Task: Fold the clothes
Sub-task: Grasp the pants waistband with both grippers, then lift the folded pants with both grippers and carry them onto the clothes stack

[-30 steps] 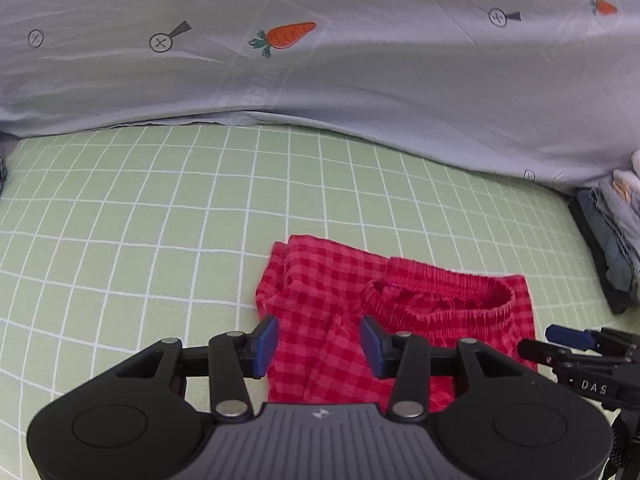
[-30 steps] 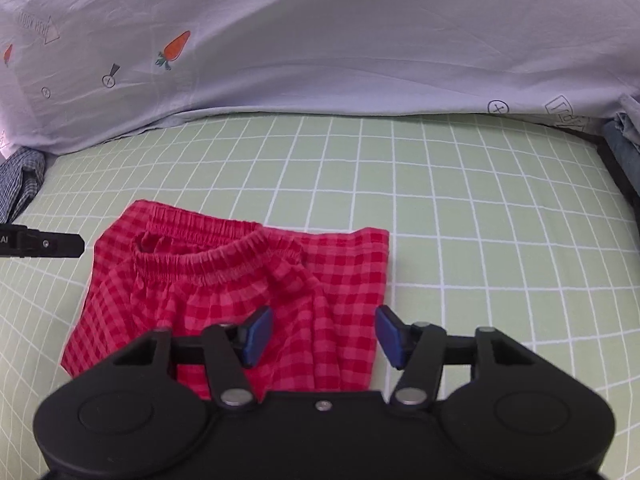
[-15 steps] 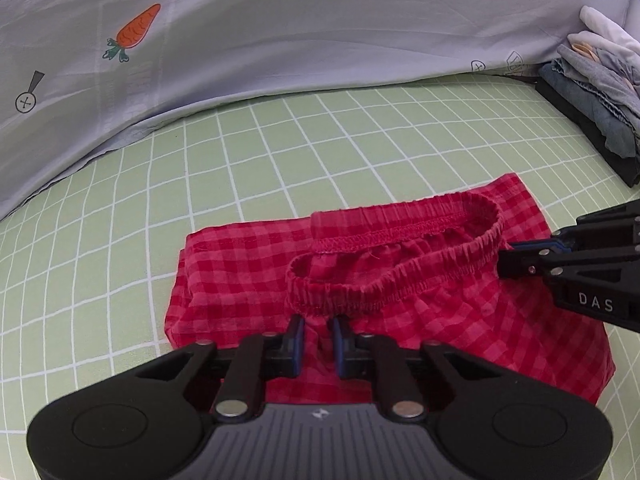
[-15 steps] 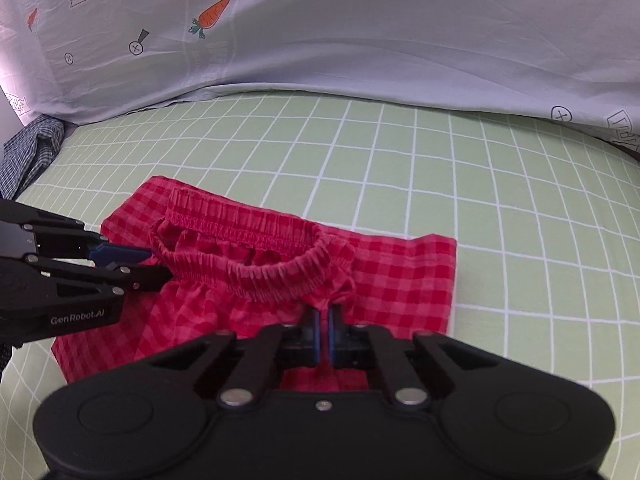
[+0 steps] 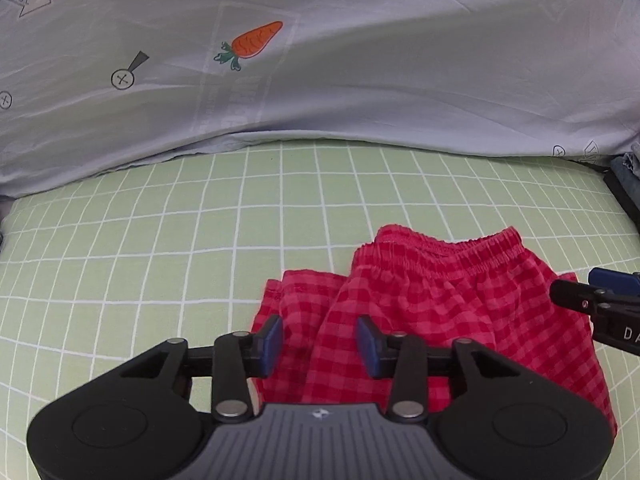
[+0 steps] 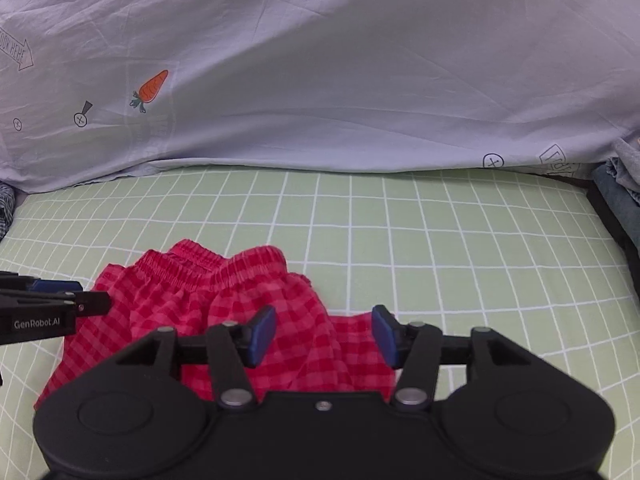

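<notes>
Behind red checked shorts (image 5: pixel 448 320), "LOOK HERE" bedsheet (image 6: pixel 320 80); left gripper (image 5: pixel 320 344), labelled "GenRobot.AI", and right gripper (image 6: pixel 324 334) fingers released.

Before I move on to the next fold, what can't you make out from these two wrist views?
- Near edge of the red checked shorts: hidden behind the left gripper body in the left view, and behind the right gripper body in the right view.
- Clothes pile: cut off by the right frame edge.
- Dark checked garment: only a sliver at the left edge, right view.
</notes>
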